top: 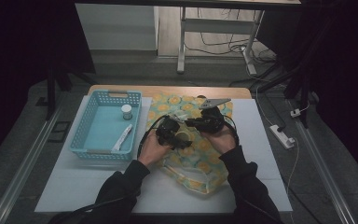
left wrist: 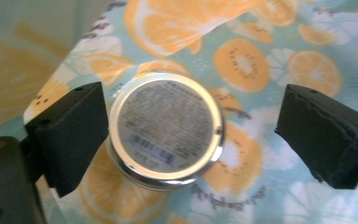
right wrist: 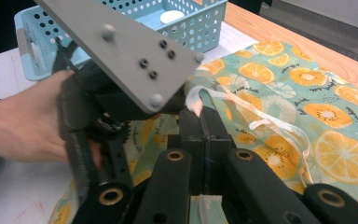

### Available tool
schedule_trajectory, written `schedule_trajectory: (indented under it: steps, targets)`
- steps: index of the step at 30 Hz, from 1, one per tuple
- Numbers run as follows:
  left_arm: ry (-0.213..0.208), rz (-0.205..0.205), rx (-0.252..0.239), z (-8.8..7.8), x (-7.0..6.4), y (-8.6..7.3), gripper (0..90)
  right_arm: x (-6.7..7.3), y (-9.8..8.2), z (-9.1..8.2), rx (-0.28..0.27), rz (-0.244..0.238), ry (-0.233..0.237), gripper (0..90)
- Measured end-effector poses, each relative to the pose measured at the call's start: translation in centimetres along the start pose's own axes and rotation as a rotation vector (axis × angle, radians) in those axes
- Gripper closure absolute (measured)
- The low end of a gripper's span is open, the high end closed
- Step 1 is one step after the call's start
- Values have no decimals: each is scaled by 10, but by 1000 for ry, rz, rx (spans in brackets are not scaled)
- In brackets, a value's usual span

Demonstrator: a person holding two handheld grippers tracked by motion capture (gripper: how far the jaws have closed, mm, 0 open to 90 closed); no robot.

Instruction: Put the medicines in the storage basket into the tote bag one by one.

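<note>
Left gripper (left wrist: 191, 135): jaws spread wide, the round jar (left wrist: 165, 129) sitting between them at centre frame in the left gripper view; the left pad lies against or just beside the jar's rim, the right pad stands well apart from it. Jar: round, silver-rimmed, its flat face bearing a printed label with a barcode, resting on the citrus-print bag (left wrist: 279, 60). Right gripper (right wrist: 204, 122): jaws pressed together at lower centre of the right gripper view, clamped on the bag's pale translucent edge (right wrist: 196, 100), from which a white ribbon handle (right wrist: 279, 126) runs off toward the right. Bag: teal with orange and lemon slices, spread at centre of the high view (top: 200, 154) on the white table top (top: 261, 154). Both grippers meet over the bag at mid-frame in the high view, left (top: 168, 130) and right (top: 207, 120), the right one topped by its grey plate. Blue perforated basket (top: 86, 133): left of the bag, holding a small white-capped bottle (top: 127, 111) and a white tube (top: 122, 138).
</note>
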State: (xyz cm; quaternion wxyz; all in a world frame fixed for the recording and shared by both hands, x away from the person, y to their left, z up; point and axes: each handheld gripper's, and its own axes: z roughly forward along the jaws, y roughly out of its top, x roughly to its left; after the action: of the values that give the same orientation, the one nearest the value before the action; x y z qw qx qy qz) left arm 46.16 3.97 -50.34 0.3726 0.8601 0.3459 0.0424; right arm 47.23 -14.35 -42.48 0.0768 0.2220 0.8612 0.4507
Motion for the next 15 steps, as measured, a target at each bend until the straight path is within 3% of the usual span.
schedule_trajectory:
  steps: [7,15]
  targets:
    - [-58,-10,-7,-14,-8,1,8,-1,0,-2,-3,0,-1,900]
    - [-78,-10,-28,-37,-10,-1,0,-1,0,-2,-4,-2,-1,900]
